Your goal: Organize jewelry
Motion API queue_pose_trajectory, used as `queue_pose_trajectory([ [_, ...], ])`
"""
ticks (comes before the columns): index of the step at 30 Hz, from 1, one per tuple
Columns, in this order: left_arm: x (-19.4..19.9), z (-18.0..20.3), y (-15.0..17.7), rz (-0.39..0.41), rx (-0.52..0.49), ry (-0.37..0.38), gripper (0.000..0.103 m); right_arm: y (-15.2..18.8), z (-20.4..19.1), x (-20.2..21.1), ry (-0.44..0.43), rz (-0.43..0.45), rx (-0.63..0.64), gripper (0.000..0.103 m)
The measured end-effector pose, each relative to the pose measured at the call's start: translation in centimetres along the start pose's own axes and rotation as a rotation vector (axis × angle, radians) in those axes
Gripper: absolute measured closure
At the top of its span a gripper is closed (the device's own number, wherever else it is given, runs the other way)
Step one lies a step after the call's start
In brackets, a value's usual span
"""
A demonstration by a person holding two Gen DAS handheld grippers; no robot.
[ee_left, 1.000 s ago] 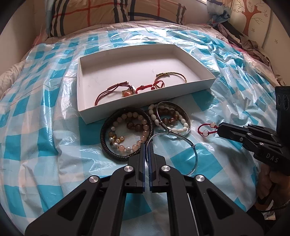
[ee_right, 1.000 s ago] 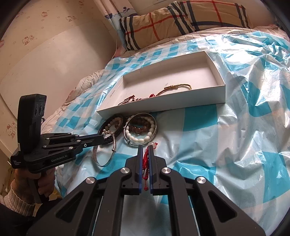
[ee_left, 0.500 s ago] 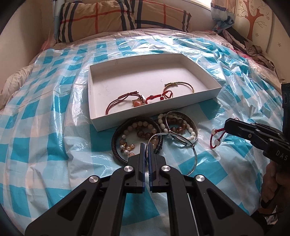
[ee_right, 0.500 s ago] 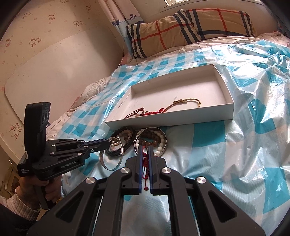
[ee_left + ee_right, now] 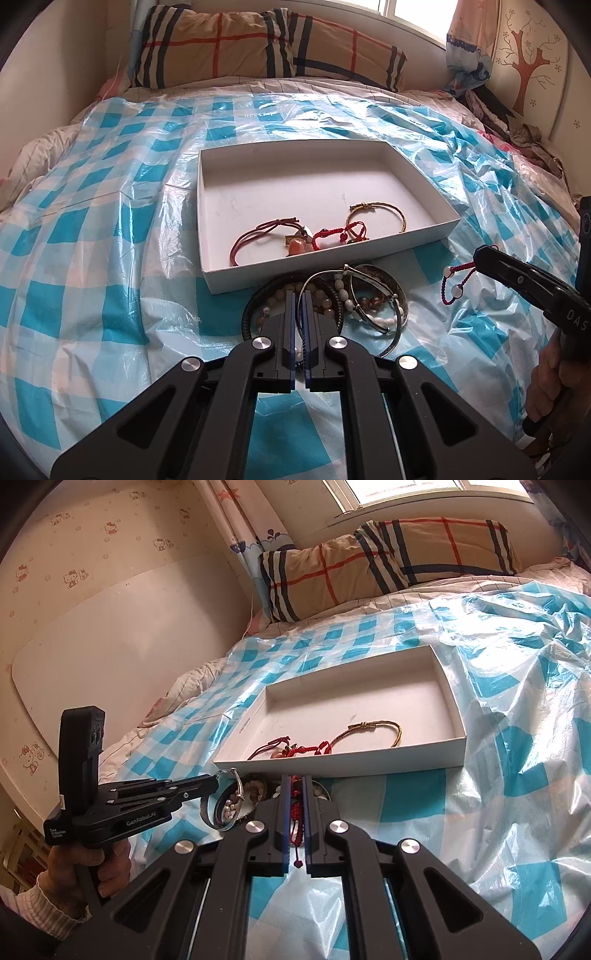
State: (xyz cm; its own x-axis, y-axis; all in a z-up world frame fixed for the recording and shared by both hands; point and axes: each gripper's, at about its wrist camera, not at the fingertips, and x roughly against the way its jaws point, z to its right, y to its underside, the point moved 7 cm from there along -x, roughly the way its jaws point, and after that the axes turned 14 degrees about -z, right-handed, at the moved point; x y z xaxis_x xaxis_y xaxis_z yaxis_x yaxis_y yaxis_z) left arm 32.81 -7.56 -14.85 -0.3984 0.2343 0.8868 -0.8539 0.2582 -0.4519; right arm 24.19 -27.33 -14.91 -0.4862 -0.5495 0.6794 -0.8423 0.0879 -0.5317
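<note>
A white shallow box [image 5: 417, 242] [image 5: 456, 710] lies on the bed and holds a maroon cord bracelet [image 5: 255, 232], a red string bracelet [image 5: 332, 233] and a gold cord bracelet [image 5: 384, 212] [image 5: 373, 727]. My left gripper [image 5: 298, 295] [image 5: 216, 781] is shut on a silver wire bangle [image 5: 373, 286] and holds it above the bead bracelets [image 5: 325, 301] in front of the box. My right gripper [image 5: 294, 779] [image 5: 476, 260] is shut on a red string bracelet with white beads [image 5: 456, 284] [image 5: 295, 812], lifted off the sheet.
A blue and white checked plastic sheet [image 5: 92, 240] covers the bed. A plaid pillow [image 5: 266, 44] lies at the head. A black braided bracelet [image 5: 251, 314] and a wide silver bangle [image 5: 400, 299] rest before the box. Clothes [image 5: 517, 129] are piled far right.
Both grippers have risen and pulled back from the sheet. The silver bangle and the red beaded string bracelet have lifted with them.
</note>
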Motion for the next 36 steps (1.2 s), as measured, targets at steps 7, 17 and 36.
queue_pose_trajectory([
  [7,-0.3,0.4,-1.9,0.023,0.000,0.003,0.100,-1.6,-0.5,-1.0,-0.012,0.014,0.020,0.097],
  [17,-1.4,0.5,-4.6,0.043,0.005,0.003,0.100,-5.1,-0.7,-3.1,-0.018,0.036,0.046,0.097],
  [36,-5.4,-0.7,-6.9,0.009,0.060,-0.029,0.097,-6.3,3.4,-7.1,0.112,-0.037,-0.047,0.061],
])
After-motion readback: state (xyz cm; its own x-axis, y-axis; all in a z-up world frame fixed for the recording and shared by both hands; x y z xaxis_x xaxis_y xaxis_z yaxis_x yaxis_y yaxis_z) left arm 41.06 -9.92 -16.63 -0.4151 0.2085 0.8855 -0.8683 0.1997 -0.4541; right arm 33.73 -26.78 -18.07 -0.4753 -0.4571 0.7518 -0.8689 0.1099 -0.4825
